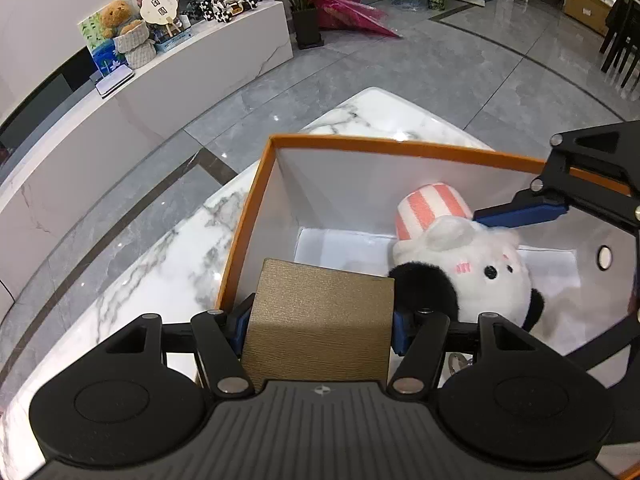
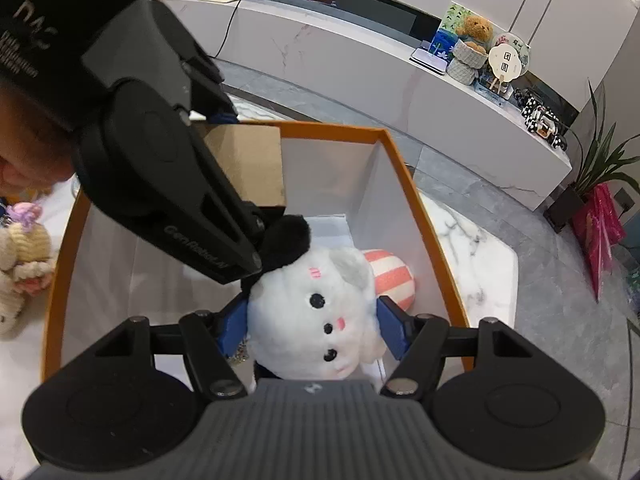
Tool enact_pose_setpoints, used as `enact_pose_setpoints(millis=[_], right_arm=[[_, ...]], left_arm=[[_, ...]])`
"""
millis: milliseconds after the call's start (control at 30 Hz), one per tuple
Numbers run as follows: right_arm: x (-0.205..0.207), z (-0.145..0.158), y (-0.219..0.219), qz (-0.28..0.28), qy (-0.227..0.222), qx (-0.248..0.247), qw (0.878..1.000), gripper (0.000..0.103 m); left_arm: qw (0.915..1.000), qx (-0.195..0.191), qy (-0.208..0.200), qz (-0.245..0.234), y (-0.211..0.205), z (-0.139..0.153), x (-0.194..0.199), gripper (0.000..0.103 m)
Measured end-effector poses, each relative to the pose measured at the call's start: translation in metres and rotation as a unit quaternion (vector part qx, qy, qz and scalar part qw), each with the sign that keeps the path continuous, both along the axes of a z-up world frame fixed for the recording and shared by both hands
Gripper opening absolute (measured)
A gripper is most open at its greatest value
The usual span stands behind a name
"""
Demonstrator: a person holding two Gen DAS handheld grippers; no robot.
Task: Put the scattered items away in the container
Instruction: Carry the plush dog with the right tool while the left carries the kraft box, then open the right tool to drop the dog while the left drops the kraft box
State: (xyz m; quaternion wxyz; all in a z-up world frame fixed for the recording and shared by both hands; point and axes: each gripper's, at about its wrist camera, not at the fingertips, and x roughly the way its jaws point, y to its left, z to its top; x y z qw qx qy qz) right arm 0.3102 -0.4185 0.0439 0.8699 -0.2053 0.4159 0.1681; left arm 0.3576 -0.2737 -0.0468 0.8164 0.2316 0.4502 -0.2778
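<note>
Both grippers are crowding inside the orange-rimmed box [image 1: 256, 216], leaving little room. The left gripper [image 1: 320, 326] is clamping a tan textured box [image 1: 320, 312] at the near wall; the right gripper [image 2: 310, 326] is gripping the white plush [image 2: 316, 312] over the floor

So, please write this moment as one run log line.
left gripper: shut on brown box | right gripper: shut on white plush | both over orange container

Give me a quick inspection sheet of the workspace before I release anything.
Surface: white marble table.
Job's things: orange box with white plush toy and striped ball inside; gold-brown box above it.
Clutter: cream knitted doll outside the box.
Grippers: left gripper shut on gold-brown box; right gripper fingers flank the plush toy, grip unclear.
Cables: nothing seen on the table.
Surroundings: grey tiled floor, potted plant.
</note>
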Motion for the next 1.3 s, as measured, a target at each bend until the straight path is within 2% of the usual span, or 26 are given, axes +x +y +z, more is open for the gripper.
enact_pose_setpoints(millis=[233, 500, 667, 900, 1067, 1200, 1300], right_arm=[[0.02, -0.015, 0.0, 0.002, 0.004, -0.014, 1.0, 0.069], [0.031, -0.032, 0.001, 0.005, 0.021, -0.03, 0.999, 0.07], [0.032, -0.036, 0.002, 0.016, 0.028, -0.041, 0.999, 0.071], [0.034, -0.037, -0.001, 0.032, 0.038, -0.051, 0.997, 0.074], [0.033, -0.037, 0.0, 0.038, 0.03, -0.059, 0.997, 0.079], [0.027, -0.03, 0.004, 0.042, 0.018, -0.058, 0.997, 0.088], [0.018, -0.023, 0.007, 0.044, 0.014, -0.059, 0.997, 0.088]], left_arm=[[0.9997, 0.019, -0.012, -0.004, -0.012, -0.008, 0.012, 0.072], [0.9972, 0.064, -0.031, -0.025, -0.029, -0.018, 0.008, 0.072], [0.9889, 0.13, -0.04, -0.059, -0.045, -0.034, -0.003, 0.072], [0.9908, 0.124, -0.011, -0.052, -0.045, -0.035, 0.003, 0.07], [0.9914, 0.121, -0.014, -0.049, -0.042, -0.03, 0.006, 0.07], [0.9918, 0.116, -0.023, -0.047, -0.041, -0.021, 0.004, 0.07], [0.9927, 0.109, -0.03, -0.042, -0.038, -0.011, 0.003, 0.07]])
